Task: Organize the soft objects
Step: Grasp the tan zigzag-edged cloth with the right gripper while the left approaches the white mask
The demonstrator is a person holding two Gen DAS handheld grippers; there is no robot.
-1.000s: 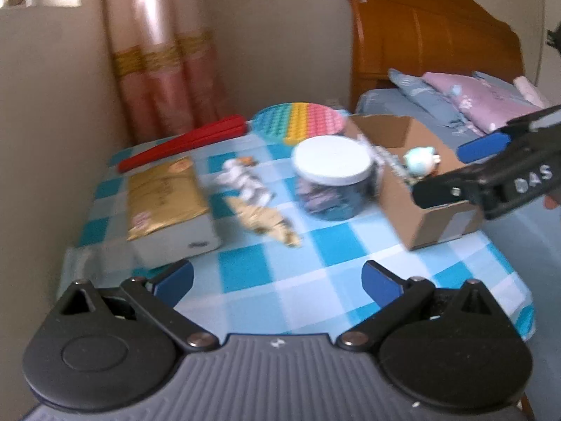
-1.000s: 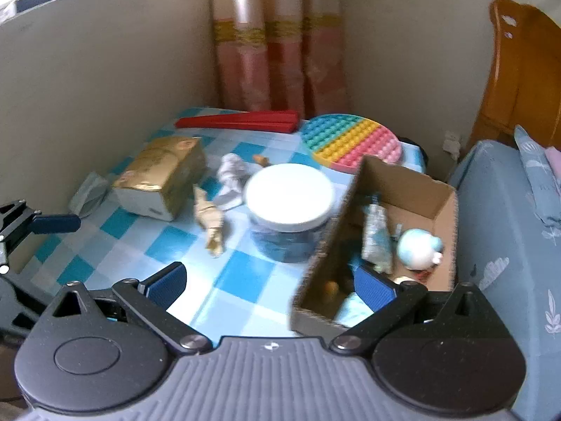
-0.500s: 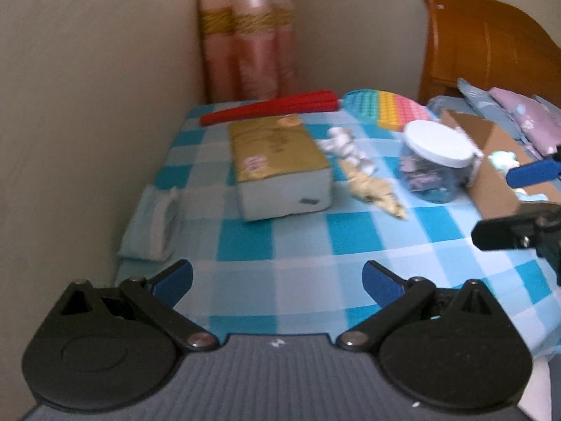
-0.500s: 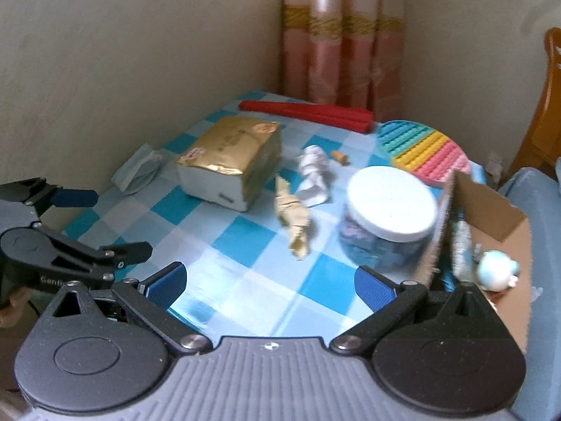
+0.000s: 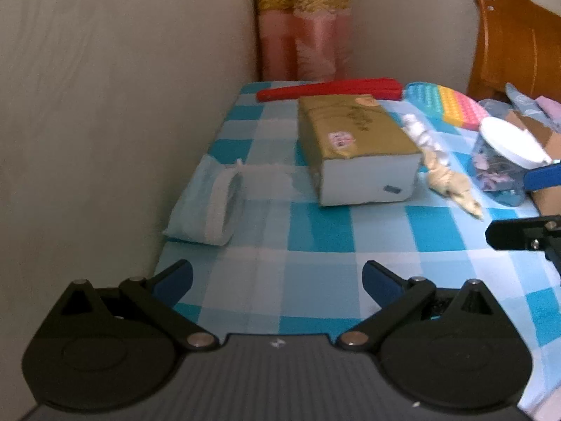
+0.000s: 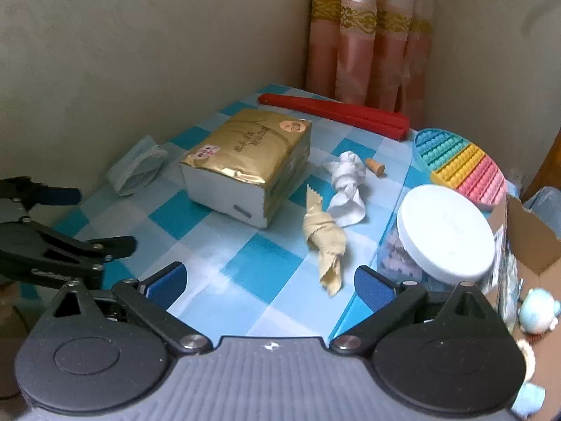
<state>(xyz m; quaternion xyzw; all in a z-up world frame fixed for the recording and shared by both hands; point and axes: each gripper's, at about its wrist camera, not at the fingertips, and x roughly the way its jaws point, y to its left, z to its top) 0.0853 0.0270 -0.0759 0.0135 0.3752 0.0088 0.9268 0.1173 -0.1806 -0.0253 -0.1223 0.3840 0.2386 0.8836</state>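
L gripper [image 5: 277,277] wide, face mask [image 5: 210,203] at tablecloth [image 5: 315,224] edge

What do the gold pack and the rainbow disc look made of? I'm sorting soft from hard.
Gold pack: glossy foil-like plastic wrap, creased and shiny, probably soft tissues inside. Rainbow disc: matte, moulded in rows of bubbles, likely flexible silicone; stiffness can't be confirmed.

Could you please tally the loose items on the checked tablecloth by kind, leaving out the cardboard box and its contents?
Knotted cloth twists, one white and one beige: 2
Gold-wrapped tissue pack: 1
Pale blue face mask: 1
Red folded fan: 1
Rainbow silicone pop mat: 1
White-lidded clear jar: 1
Small cork: 1
Total: 8
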